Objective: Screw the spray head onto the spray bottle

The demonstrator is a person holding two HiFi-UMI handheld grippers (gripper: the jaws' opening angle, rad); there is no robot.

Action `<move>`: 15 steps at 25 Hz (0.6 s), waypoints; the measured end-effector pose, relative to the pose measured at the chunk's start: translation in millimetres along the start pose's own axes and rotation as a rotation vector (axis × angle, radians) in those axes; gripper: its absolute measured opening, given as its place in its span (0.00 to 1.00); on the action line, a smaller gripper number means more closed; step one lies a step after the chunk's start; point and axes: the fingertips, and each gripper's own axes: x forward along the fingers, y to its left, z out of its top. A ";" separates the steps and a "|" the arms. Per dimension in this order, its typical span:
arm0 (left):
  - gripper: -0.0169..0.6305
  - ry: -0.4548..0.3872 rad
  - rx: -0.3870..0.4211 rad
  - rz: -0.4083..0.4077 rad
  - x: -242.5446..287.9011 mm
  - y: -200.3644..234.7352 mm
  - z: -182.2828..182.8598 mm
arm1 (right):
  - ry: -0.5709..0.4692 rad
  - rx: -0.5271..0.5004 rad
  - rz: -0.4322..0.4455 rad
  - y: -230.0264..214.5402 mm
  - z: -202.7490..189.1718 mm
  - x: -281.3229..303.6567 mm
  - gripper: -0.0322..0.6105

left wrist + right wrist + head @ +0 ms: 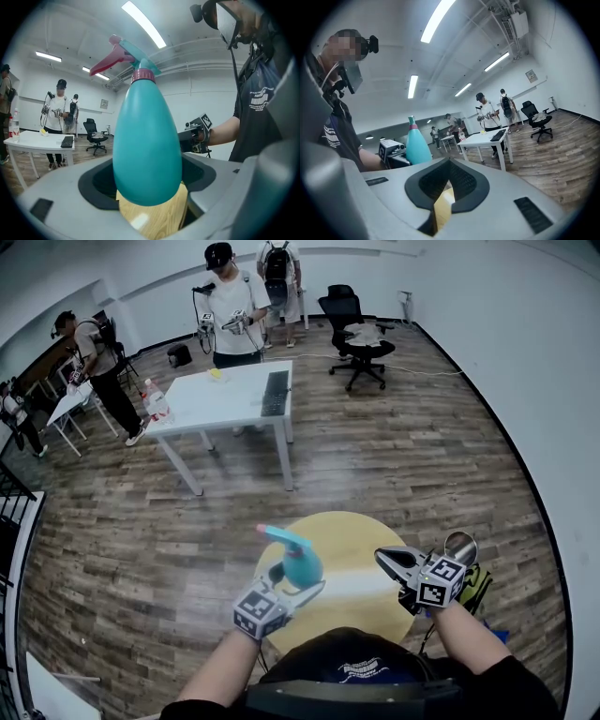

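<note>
Held upright above round yellow table [361, 589]: teal spray bottle [303, 566], spray head [279, 537] on its pink-collared neck. Clamped round the belly by left gripper [300, 585], jaws spread wide. Well apart at right, right gripper [382, 556], pinched closed, empty. White shirt print [260, 95] too blurred to read.

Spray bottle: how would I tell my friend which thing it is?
Find the round yellow table at the bottom of the head view. Over its left side, the left tool grips the spray bottle. It's the only egg-shaped teal thing, with a pink ring and trigger on top.
</note>
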 end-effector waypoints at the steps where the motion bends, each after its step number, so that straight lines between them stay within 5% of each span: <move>1: 0.66 0.000 0.001 -0.002 0.3 -0.4 -0.2 | 0.003 -0.001 0.001 0.1 -0.5 0.6 0.08; 15: 0.66 0.015 0.019 -0.033 10.9 -13.1 -4.3 | 0.020 -0.031 0.011 -1.6 -4.5 -3.7 0.08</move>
